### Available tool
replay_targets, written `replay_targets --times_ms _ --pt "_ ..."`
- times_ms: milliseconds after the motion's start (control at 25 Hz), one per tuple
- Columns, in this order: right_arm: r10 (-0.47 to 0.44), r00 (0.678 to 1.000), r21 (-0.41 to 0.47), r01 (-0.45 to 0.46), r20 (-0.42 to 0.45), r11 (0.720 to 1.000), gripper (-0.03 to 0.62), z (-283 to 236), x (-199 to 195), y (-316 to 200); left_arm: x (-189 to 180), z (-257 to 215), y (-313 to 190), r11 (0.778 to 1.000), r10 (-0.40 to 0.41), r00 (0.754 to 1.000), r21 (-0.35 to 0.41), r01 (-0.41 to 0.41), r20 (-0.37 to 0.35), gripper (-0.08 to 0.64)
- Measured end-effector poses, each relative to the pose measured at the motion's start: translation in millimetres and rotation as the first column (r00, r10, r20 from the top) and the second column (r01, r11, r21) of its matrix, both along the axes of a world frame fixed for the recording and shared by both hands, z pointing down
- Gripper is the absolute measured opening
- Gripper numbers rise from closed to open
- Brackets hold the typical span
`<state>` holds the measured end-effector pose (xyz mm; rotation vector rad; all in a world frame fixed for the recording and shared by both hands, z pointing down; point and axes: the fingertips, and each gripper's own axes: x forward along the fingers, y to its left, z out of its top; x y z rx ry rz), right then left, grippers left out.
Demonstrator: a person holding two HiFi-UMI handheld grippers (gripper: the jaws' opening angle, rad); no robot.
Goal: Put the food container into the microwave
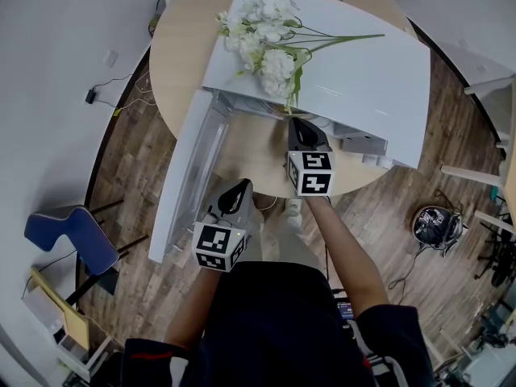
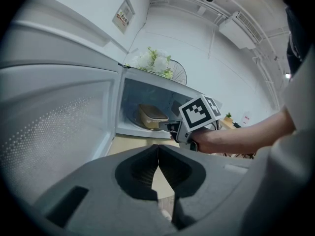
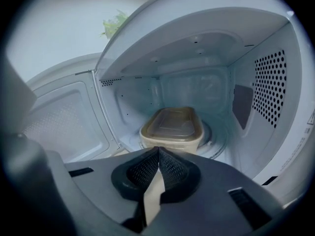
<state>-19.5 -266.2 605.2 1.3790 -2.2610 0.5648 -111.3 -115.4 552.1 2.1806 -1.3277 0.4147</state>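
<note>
The beige food container (image 3: 173, 127) with its clear lid rests on the turntable inside the white microwave (image 1: 347, 63), whose door (image 1: 187, 168) hangs wide open to the left. My right gripper (image 3: 158, 150) is shut and empty, its tips just in front of the container at the cavity mouth; in the head view the right gripper (image 1: 300, 129) points into the opening. My left gripper (image 2: 158, 148) is shut on nothing, held back near my body (image 1: 239, 190), facing the open door. From the left gripper view the container (image 2: 151, 116) shows inside the cavity.
A bunch of white artificial flowers (image 1: 266, 35) lies on top of the microwave. The microwave stands on a round wooden table (image 1: 181, 31). A blue chair (image 1: 71, 236) is on the floor at the left, and cables run over the wooden floor.
</note>
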Motion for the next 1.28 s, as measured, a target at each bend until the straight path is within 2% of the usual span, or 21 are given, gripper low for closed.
replay_targets --times_ms 360,640,800,1080,1280 --pt "-0.002 1.0 -0.005 0.002 0.029 1.0 0.012 -1.3 -1.6 3.9 -0.9 -0.7 -1.4 1.0 0.001 1.0 0.006 -0.001 -0.001 0.018" --pt "-0.027 0.998 -0.001 0.027 0.052 1.0 0.012 -11.6 -2.4 19.4 0.8 -12.7 -6.8 0.999 0.006 1.0 0.041 -0.006 0.0 0.018" --pt "-0.065 0.994 0.045 0.061 0.084 0.997 0.012 -32.9 -2.2 32.8 -2.2 -24.8 -11.9 0.997 -0.006 1.0 0.077 0.006 0.007 0.018" --pt "-0.119 0.989 0.101 0.11 0.091 0.989 0.012 -75.6 -0.3 53.7 -8.8 -53.9 -22.1 0.988 -0.025 1.0 0.152 0.024 0.01 0.018" --pt "-0.183 0.975 0.145 0.164 0.129 0.976 0.011 -117.1 -8.1 64.7 -10.0 -75.8 -25.5 0.979 -0.033 0.999 0.2 0.031 0.008 0.018"
